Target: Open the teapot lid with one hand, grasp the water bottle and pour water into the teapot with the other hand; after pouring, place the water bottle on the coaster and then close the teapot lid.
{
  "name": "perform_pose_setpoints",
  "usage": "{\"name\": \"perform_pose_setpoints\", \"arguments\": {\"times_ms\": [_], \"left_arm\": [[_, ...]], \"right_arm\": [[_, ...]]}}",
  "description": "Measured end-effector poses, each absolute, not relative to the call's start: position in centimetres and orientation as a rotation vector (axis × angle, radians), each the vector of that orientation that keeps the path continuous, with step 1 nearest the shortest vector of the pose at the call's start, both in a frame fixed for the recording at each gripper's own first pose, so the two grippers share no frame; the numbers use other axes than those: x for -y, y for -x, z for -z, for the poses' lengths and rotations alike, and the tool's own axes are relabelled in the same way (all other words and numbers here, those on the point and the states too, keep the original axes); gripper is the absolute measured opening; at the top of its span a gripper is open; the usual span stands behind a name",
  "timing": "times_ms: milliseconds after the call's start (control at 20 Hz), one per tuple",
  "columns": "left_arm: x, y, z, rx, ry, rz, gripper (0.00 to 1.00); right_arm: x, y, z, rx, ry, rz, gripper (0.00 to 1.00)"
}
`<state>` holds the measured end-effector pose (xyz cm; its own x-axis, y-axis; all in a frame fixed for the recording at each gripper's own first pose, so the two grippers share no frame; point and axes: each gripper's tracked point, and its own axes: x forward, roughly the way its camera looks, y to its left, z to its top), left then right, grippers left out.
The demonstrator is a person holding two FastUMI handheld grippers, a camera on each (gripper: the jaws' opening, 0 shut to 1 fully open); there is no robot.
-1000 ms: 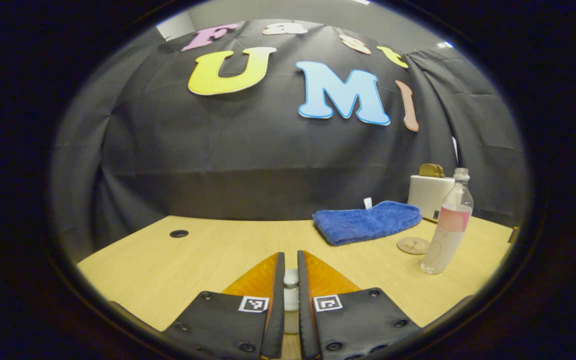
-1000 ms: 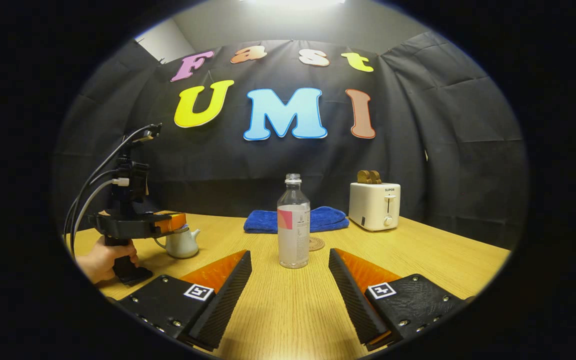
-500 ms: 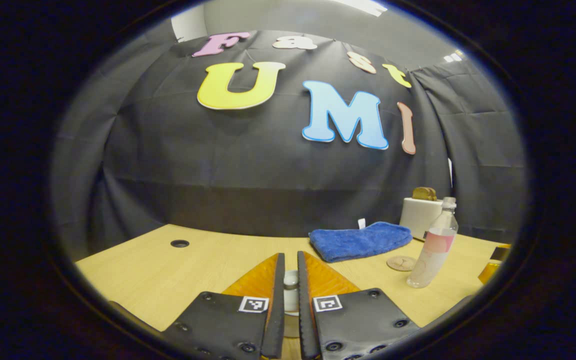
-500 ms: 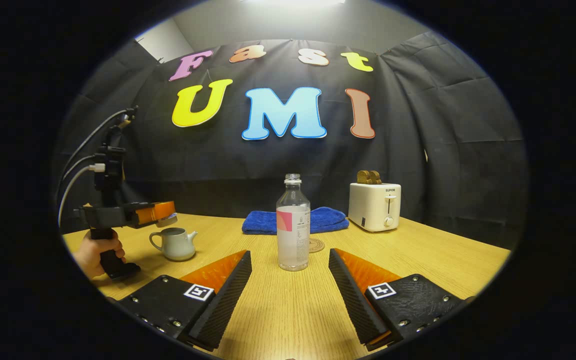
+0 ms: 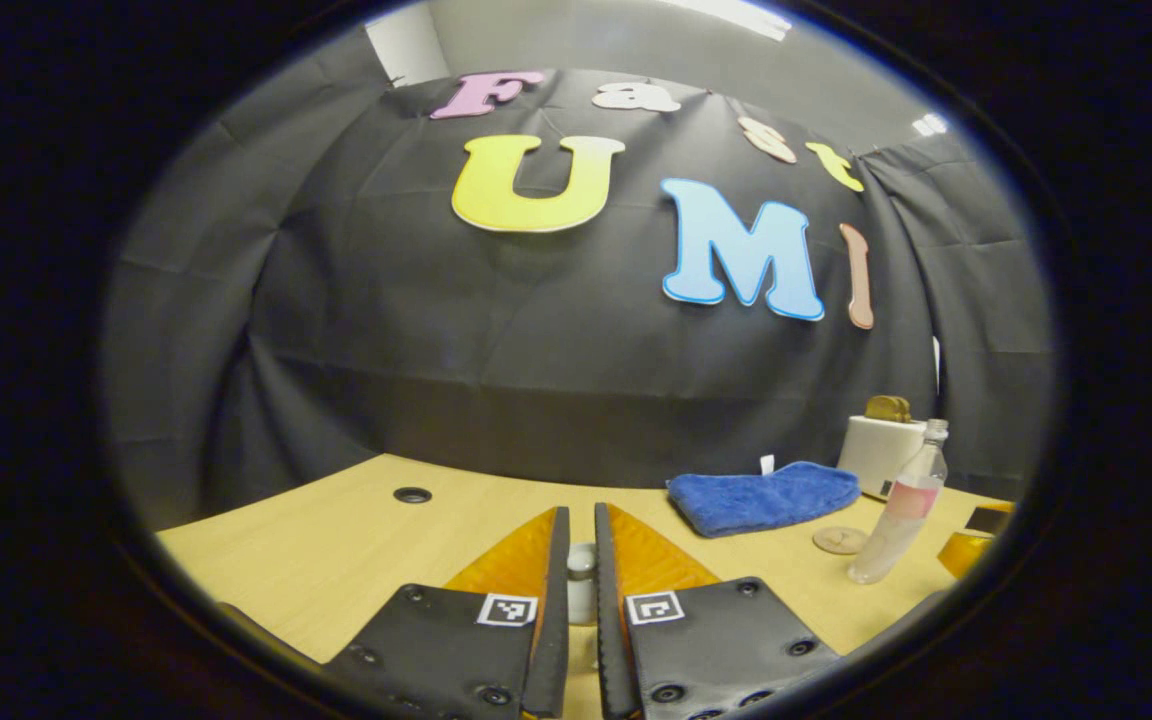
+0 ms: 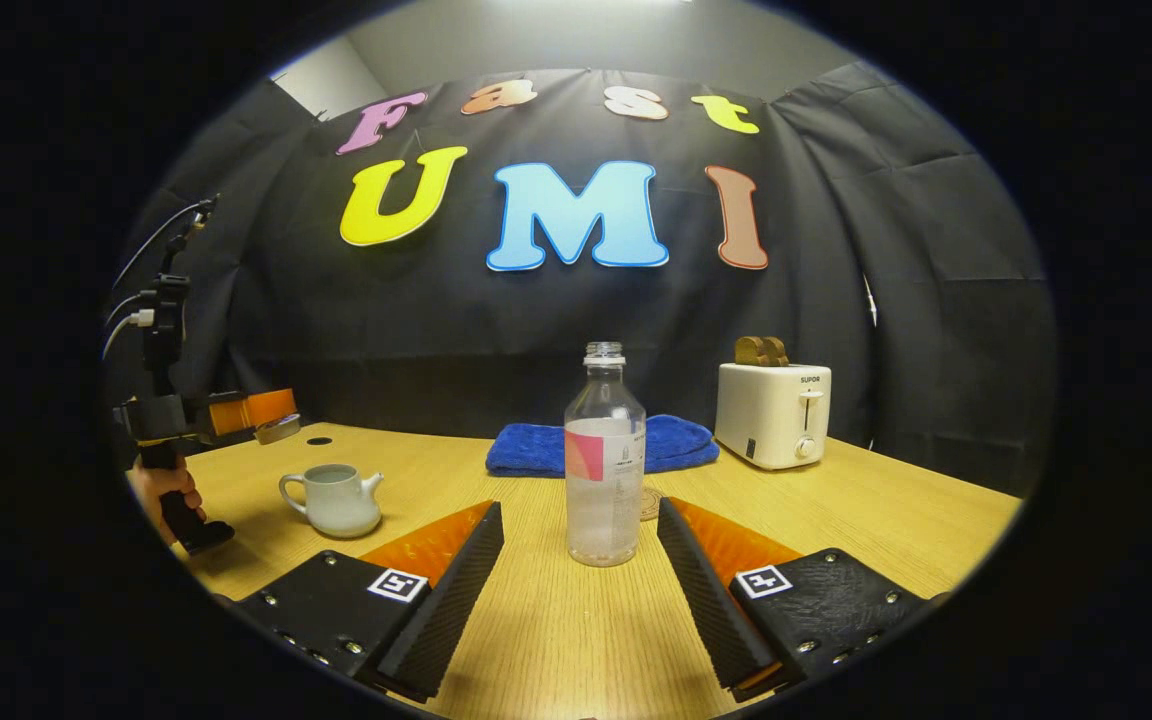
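Left tongs [image 5: 576, 560] seemingly gripping lid [image 5: 581, 580], water bottle [image 6: 604, 460] upright.

Bare wooden surface [image 6: 556, 640] is lying open between the right gripper [image 6: 576, 560]'s spread fingers, with the water bottle [image 6: 604, 460] standing at twelve o'clock. The teapot [image 6: 336, 500] is sitting uncovered at ten o'clock, open air above it. A toaster [image 6: 774, 412] and blue towel [image 6: 536, 448] are blocking the far side.
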<state>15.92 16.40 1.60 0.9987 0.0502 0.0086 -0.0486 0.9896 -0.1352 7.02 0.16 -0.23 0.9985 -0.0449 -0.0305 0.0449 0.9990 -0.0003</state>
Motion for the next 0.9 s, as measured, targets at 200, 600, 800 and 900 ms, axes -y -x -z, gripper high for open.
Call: {"name": "perform_pose_setpoints", "arguments": {"times_ms": [200,600,800,900], "left_arm": [[-16.2,-16.1,-1.0,-0.007,0.13,-0.045,0.22],[-16.5,-15.9,-1.5,0.008,0.132,-0.048,0.22],[-16.7,-16.1,-1.1,0.001,0.138,-0.048,0.22],[-16.9,-16.2,-1.1,0.002,0.145,-0.05,0.22]], "right_arm": [[0.3,-9.6,1.3,-0.119,-0.016,0.059,0.96],[1.8,-13.5,1.1,-0.128,-0.015,0.115,0.96],[2.2,-15.3,1.0,-0.122,-0.018,0.125,0.96],[2.1,-16.2,0.8,-0.116,-0.012,0.119,0.96]]}}
